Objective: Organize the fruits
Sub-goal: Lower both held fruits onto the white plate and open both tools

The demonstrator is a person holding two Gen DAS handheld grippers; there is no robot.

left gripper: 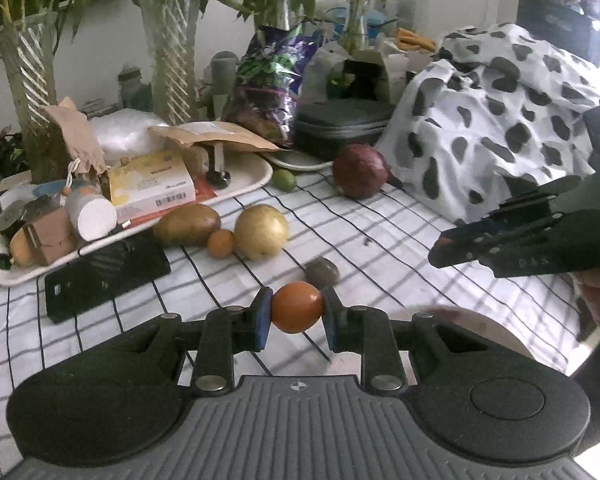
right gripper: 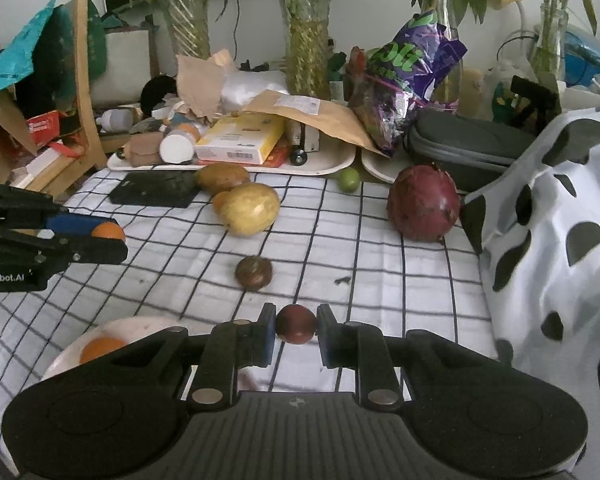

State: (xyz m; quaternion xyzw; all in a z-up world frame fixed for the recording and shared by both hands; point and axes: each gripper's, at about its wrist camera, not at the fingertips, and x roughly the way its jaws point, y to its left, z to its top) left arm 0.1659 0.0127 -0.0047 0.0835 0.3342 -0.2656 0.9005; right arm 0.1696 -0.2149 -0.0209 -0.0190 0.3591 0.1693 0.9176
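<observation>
Between my left gripper [left gripper: 296, 312] pads sits a small orange fruit [left gripper: 297, 307], right gripper [right gripper: 296, 330] clamped on a dark red fruit [right gripper: 296, 324], so I'd lower each gently over the plate [right gripper: 140, 326] just below-left, releasing without rolling.

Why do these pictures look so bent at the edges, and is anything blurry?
Both wrist views are fisheye, so the checked tablecloth lines curve and the corners go dark. In the left wrist view the small dark fruit beyond the held orange round fruit is smeared, and window glare whitens the right edge. In the right wrist view the held dark red round fruit looks fairly sharp.
</observation>
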